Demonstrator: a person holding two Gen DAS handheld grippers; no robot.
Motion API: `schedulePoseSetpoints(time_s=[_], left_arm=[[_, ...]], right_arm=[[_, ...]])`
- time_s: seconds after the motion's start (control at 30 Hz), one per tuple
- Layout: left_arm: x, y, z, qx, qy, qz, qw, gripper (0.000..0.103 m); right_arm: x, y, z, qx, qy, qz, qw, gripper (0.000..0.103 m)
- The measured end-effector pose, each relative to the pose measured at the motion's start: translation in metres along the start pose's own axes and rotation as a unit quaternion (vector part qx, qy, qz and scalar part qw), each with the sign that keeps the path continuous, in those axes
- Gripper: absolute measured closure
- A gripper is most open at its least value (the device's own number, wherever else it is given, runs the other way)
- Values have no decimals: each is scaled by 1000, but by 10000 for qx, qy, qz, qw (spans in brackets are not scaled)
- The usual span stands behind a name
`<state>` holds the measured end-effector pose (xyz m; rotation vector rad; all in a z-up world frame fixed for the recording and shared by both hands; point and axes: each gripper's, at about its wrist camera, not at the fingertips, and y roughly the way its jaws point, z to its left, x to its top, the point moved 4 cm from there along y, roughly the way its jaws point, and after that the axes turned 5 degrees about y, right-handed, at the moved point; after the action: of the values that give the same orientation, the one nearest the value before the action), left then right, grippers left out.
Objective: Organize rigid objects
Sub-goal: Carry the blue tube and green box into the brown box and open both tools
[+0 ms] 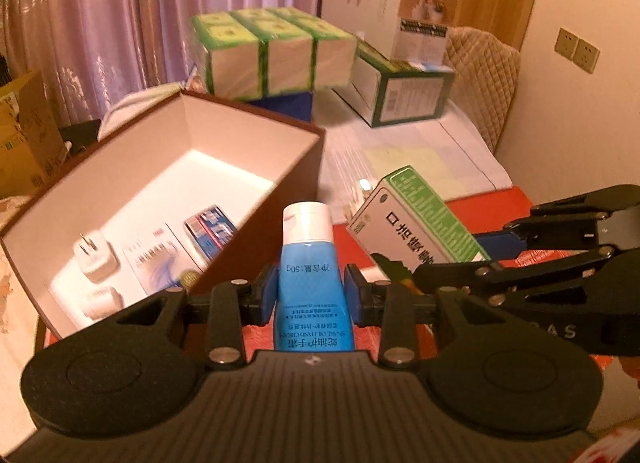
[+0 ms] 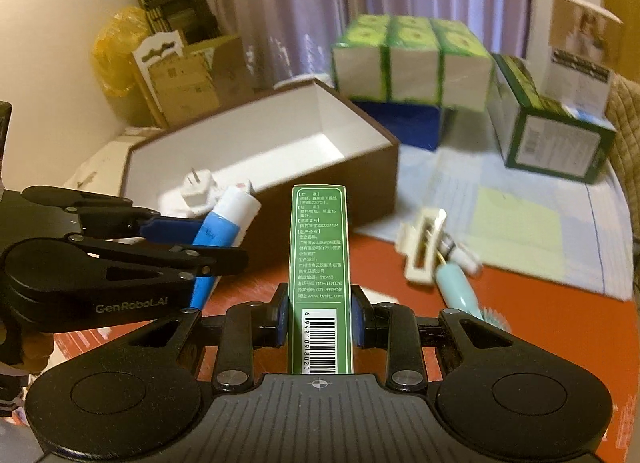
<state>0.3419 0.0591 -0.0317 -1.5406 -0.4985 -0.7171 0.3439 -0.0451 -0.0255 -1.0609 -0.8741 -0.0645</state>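
My left gripper (image 1: pixel 308 295) is shut on a blue hand-cream tube (image 1: pixel 307 263) with a white cap, held above the red table just right of the brown open box (image 1: pixel 256 111). The tube also shows in the right wrist view (image 2: pixel 224 231). My right gripper (image 2: pixel 319 319) is shut on a green and white medicine carton (image 2: pixel 320 263), which also shows in the left wrist view (image 1: pixel 412 219). The box holds a white plug adapter (image 1: pixel 96 259), a leaflet (image 1: pixel 156 259) and a blue toothpaste carton (image 1: pixel 212 231).
On the table lie a white clip (image 2: pixel 424 247) and a teal-handled brush (image 2: pixel 464 291). Green and white carton stacks (image 2: pixel 412 59) stand behind on a blue box, a green carton (image 2: pixel 548 135) to their right. Papers (image 2: pixel 516 235) cover the far table.
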Motion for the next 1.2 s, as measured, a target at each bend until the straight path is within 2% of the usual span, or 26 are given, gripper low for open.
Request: schedulePoseSetpoints(time_s=[0.43, 0.7, 0.9, 1.2], left_arm=[[47, 2, 73, 375, 109, -296, 9988, 73], [78, 30, 118, 545, 273, -305, 9977, 73], [94, 62, 143, 600, 392, -193, 9972, 73], [95, 111, 170, 557, 545, 150, 9968, 72]], right_arm=[[67, 35, 41, 302, -124, -319, 9990, 76], [111, 73, 54, 230, -200, -355, 9989, 76], [132, 108, 55, 108, -213, -252, 9994, 76], [151, 156, 48, -106, -194, -51, 9997, 76]])
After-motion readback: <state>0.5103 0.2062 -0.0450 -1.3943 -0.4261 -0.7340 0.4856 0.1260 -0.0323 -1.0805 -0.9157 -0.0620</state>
